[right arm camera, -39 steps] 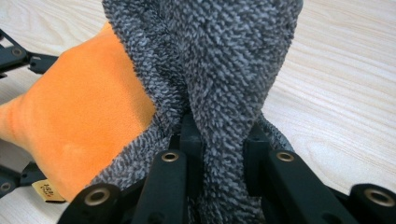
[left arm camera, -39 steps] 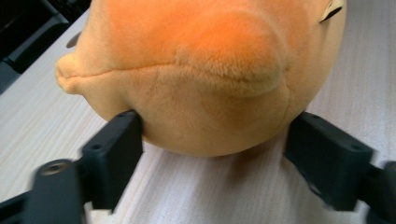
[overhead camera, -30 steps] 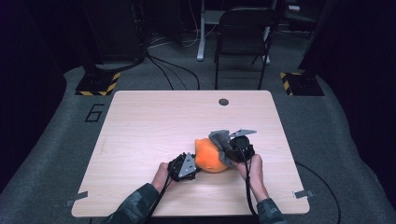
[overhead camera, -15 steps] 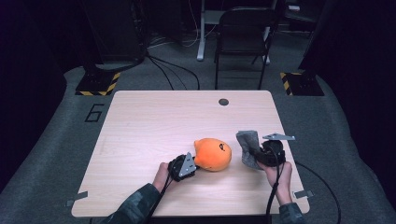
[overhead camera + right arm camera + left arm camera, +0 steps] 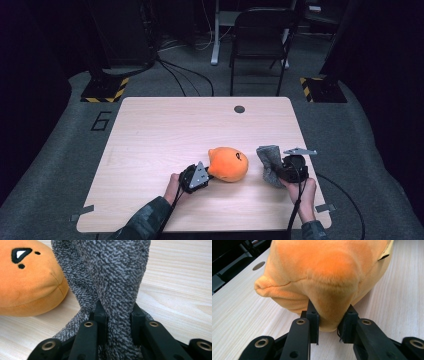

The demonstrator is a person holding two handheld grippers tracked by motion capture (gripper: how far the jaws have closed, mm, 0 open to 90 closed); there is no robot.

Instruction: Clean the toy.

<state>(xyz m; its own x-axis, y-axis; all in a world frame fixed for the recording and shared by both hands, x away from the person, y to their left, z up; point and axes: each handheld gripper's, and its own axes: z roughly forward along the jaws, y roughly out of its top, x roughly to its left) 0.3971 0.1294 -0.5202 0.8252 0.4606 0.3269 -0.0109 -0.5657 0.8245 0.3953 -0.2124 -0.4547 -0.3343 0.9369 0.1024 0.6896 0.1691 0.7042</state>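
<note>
An orange plush toy [image 5: 227, 164] with a black-and-white eye lies on the wooden table [image 5: 150, 130], right of the middle and towards the near edge. My left gripper [image 5: 206, 173] is at its left end. In the left gripper view the jaws have just been closing and now pinch a fold of the plush [image 5: 324, 272], so the left gripper [image 5: 329, 323] is shut on it. To the right, my right gripper [image 5: 278, 171] is shut on a grey knitted cloth [image 5: 269, 159]. The cloth [image 5: 117, 277] rises between the right gripper's [image 5: 117, 325] jaws, with the plush [image 5: 27, 280] beside it.
A dark round grommet [image 5: 239, 109] sits near the table's far edge. Beyond the table stand a black chair [image 5: 260, 30] and yellow-and-black striped bases [image 5: 105, 90]. A "6" [image 5: 101, 121] is marked on the floor at the left.
The right gripper has carried the grey cloth off the plush to the right. The left hand stayed in place and its jaws closed on the plush's left end.
</note>
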